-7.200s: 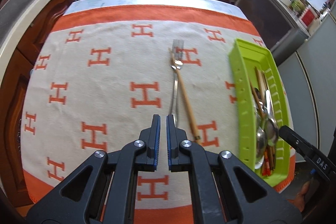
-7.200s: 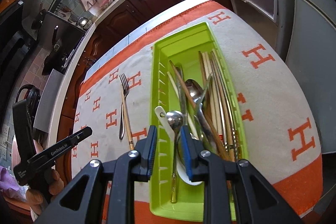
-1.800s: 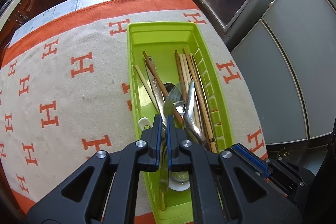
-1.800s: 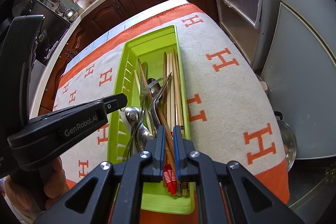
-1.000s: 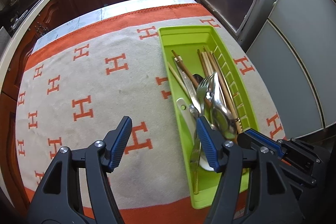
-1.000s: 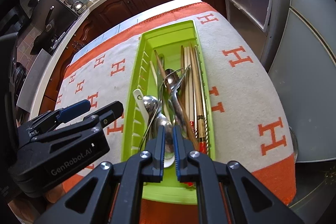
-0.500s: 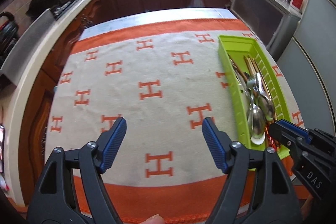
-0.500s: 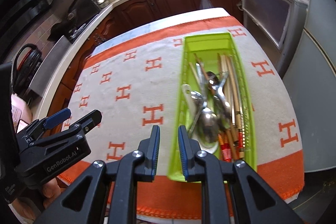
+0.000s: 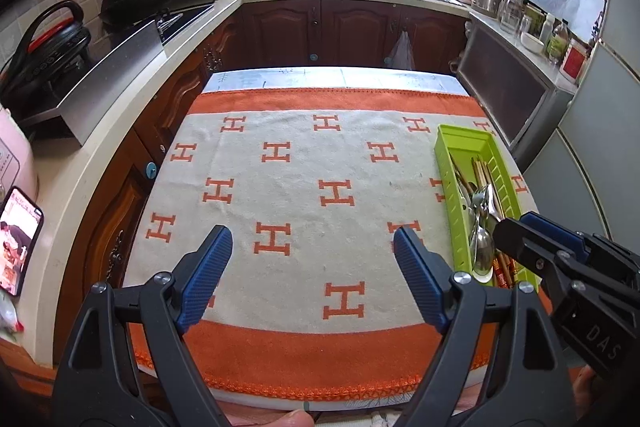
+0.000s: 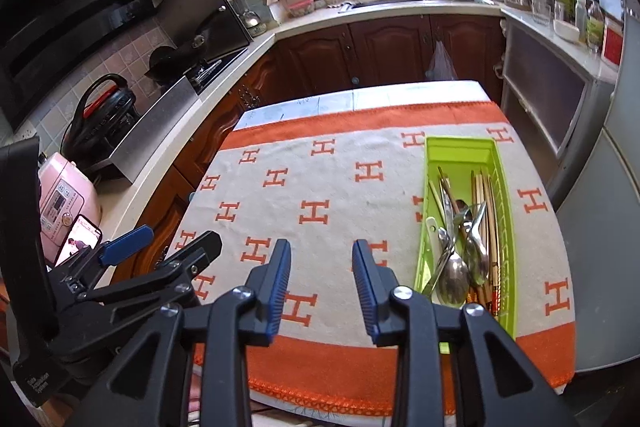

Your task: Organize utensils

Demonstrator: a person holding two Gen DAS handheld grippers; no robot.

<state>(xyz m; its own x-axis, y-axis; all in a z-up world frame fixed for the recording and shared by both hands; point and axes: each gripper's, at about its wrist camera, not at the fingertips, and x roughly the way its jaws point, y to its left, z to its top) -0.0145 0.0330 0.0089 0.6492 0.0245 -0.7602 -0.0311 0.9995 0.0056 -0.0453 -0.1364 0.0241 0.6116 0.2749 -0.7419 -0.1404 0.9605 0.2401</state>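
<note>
A lime green tray (image 9: 445,155) (image 10: 503,187) lies along the right side of the cloth and holds several utensils: spoons (image 10: 454,277), a fork and wooden chopsticks (image 10: 489,203). My left gripper (image 9: 312,247) hangs above the near middle of the cloth, its jaws still opening wide with nothing between them. My right gripper (image 10: 321,259) is also above the cloth, left of the tray, open and holding nothing. In the left wrist view the right gripper (image 9: 532,231) shows over the tray's near end.
The beige cloth (image 9: 304,163) with orange H marks and an orange border covers the table. Kitchen counters (image 9: 120,131) with a cooker, a sink and jars wrap around the left, back and right. A phone (image 9: 16,239) lies on the left counter.
Both grippers rose and drew back from the tray toward the table's near edge. The left jaws spread wider. The right jaws, shut a second ago, now stand open.
</note>
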